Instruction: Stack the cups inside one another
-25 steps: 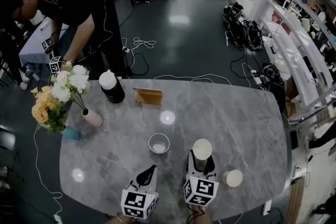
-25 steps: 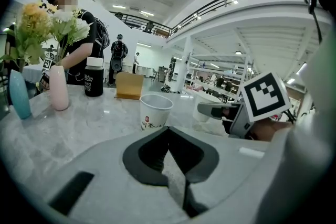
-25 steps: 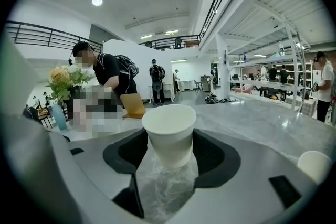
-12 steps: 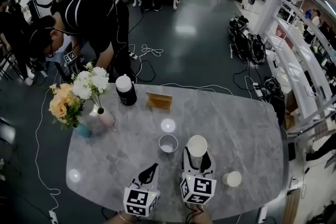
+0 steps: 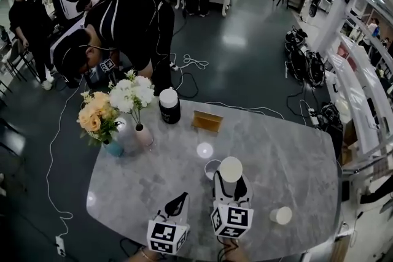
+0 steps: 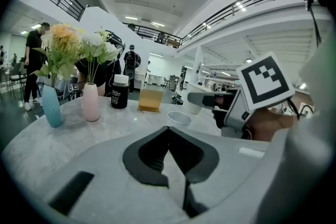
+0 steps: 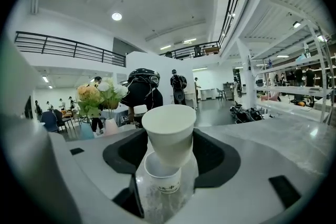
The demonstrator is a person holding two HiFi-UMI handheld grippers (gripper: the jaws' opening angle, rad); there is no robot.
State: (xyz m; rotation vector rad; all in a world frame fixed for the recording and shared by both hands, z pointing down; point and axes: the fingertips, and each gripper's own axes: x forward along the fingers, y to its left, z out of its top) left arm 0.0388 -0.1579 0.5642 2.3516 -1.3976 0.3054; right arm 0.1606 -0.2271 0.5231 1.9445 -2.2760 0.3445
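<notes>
My right gripper (image 5: 231, 184) is shut on a white paper cup (image 5: 231, 169), upright and lifted off the grey marble table (image 5: 295, 156). In the right gripper view that cup (image 7: 169, 134) hangs between the jaws just above a second white cup (image 7: 163, 174) standing on the table. The head view shows this second cup (image 5: 211, 169) partly hidden behind the held one. A third cup (image 5: 282, 215) stands alone at the right. My left gripper (image 5: 179, 198) hovers to the left, shut and empty; its own view shows the table cup (image 6: 179, 118) and the right gripper (image 6: 210, 99) ahead.
A pink vase (image 5: 144, 134) and a blue vase (image 5: 113, 147) with flowers stand at the table's far left. A black bottle with a white lid (image 5: 169, 106) and a tan card stand (image 5: 207, 121) sit at the far edge. A person (image 5: 123, 27) bends over beyond it.
My right gripper has carried its cup up and leftward until it overlaps the cup on the table. The left gripper has risen and moved forward a little. The head view has shifted.
</notes>
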